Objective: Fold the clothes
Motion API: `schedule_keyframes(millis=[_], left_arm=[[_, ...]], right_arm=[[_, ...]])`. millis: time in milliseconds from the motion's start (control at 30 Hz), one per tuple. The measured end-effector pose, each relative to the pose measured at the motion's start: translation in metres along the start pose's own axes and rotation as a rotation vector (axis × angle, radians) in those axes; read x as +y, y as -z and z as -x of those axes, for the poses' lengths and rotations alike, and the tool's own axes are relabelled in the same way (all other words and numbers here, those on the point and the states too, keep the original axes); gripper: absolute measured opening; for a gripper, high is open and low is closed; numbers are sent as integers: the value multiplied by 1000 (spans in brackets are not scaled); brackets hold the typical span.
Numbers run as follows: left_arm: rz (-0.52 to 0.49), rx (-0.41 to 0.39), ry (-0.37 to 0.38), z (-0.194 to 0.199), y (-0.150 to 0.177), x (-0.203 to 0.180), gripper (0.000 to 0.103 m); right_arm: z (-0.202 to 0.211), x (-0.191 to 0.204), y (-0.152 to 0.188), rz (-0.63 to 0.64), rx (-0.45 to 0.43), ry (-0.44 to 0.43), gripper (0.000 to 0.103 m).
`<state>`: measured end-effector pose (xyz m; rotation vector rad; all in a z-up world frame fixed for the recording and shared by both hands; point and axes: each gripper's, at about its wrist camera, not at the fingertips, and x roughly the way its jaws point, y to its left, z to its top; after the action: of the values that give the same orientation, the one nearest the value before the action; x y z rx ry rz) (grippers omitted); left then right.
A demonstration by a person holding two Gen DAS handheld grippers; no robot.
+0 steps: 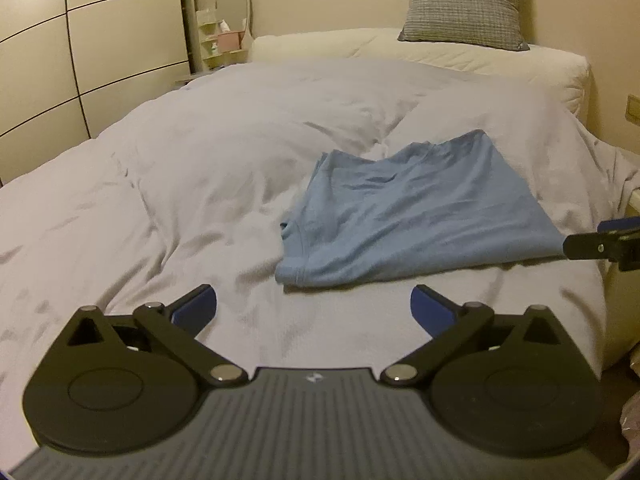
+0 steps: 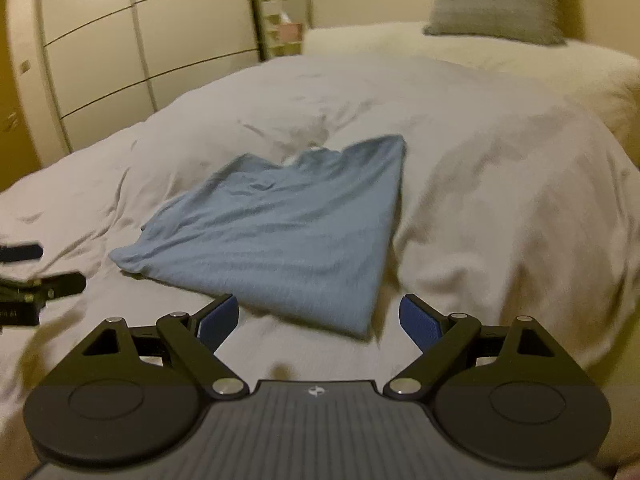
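A light blue garment [image 1: 416, 208], apparently a T-shirt, is seen lying folded into a compact, roughly rectangular packet on the pale grey duvet [image 1: 168, 184] of a bed, toward the near right part of the bedding as the left wrist view shows it. A hemmed edge and several stacked layers are shown along its near left side, and its top surface is marked by soft wrinkles rather than being smoothed flat. Neither gripper is touching it. The left gripper [image 1: 314, 306] is held just short of the packet's near edge with its jaws spread wide and nothing between its blue pads [image 1: 198, 306]; the right gripper [image 2: 318, 318] is held likewise at the near corner of the cloth, jaws wide and empty, only bare duvet and the garment's tip being framed between them. Each gripper's fingers are glimpsed at the edge of the other's view, so the two are judged to be well apart, one to either side of the garment. The step in hand is judged to be the release after a fold, with the folding of this piece largely done. The next move is judged to call either for a last smoothing or squaring of the packet, or for its being moved aside, no other garment being visible. Beyond, a cream pillow [image 1: 440, 50], a grey cushion [image 1: 464, 2] and a wardrobe [image 1: 80, 48] are seen.
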<state>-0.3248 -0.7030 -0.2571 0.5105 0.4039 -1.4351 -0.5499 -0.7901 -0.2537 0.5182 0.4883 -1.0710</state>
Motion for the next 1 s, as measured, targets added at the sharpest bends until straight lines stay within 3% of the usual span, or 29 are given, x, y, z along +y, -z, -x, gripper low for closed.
schedule_keyframes(millis=[233, 367, 1000], left_arm=[[-41, 30, 105, 14, 16, -11, 102], [-11, 52, 167, 17, 20, -14, 102], [19, 55, 153, 19, 16, -14, 102]], right_arm=[[29, 21, 6, -36, -17, 36, 89], [33, 33, 15, -41, 2, 79, 89], [30, 63, 21, -20, 19, 118, 89]])
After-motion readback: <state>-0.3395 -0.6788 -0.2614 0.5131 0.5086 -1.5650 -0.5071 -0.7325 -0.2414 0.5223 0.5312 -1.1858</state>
